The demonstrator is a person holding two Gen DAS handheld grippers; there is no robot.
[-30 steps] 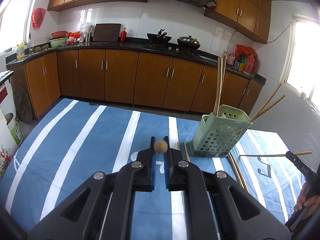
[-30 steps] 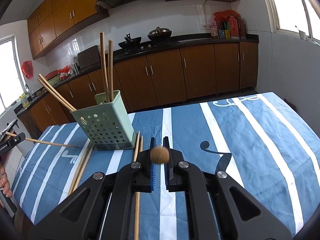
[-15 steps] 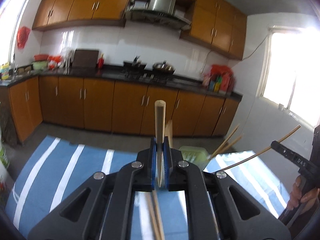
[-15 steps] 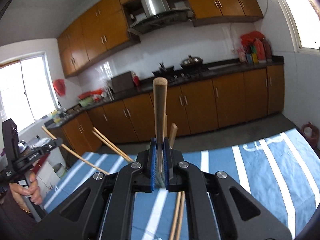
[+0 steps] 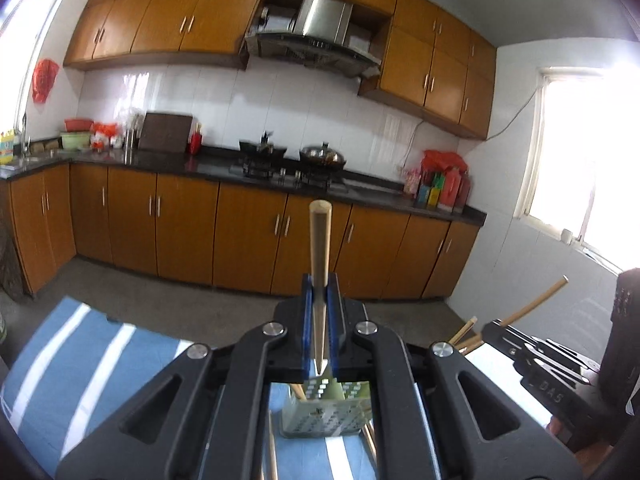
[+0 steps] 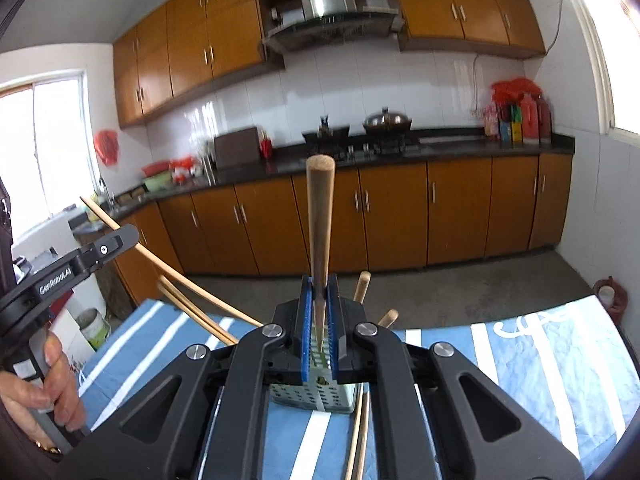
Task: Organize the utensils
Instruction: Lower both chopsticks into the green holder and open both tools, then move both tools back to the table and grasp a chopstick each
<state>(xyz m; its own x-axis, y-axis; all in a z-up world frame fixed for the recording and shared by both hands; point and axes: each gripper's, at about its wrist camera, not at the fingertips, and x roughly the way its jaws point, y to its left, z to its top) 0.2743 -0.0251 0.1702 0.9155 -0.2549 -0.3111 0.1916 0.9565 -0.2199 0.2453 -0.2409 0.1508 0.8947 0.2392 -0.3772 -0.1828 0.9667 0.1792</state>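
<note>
Table: blue cloth point(image 6: 560, 364) with white stripes covers it.
Holder: green perforated holder point(image 6: 316, 396) stands on the cloth.
Chopsticks: loose chopsticks point(image 6: 358, 436) lie just beside the holder's base.

Two hand-held grippers point(image 5: 319, 320) point(image 6: 319, 320), one green utensil holder point(image 6: 312, 394), two gripped chopsticks point(image 5: 320, 248) point(image 6: 320, 220)

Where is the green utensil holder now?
In both wrist views, the green utensil holder stands on the striped cloth, directly below each gripper's held chopstick.

Both wrist views above green holder point(image 5: 324, 408) point(image 6: 316, 392), facing kitchen counter point(image 5: 240, 168) point(image 6: 360, 156)
</note>
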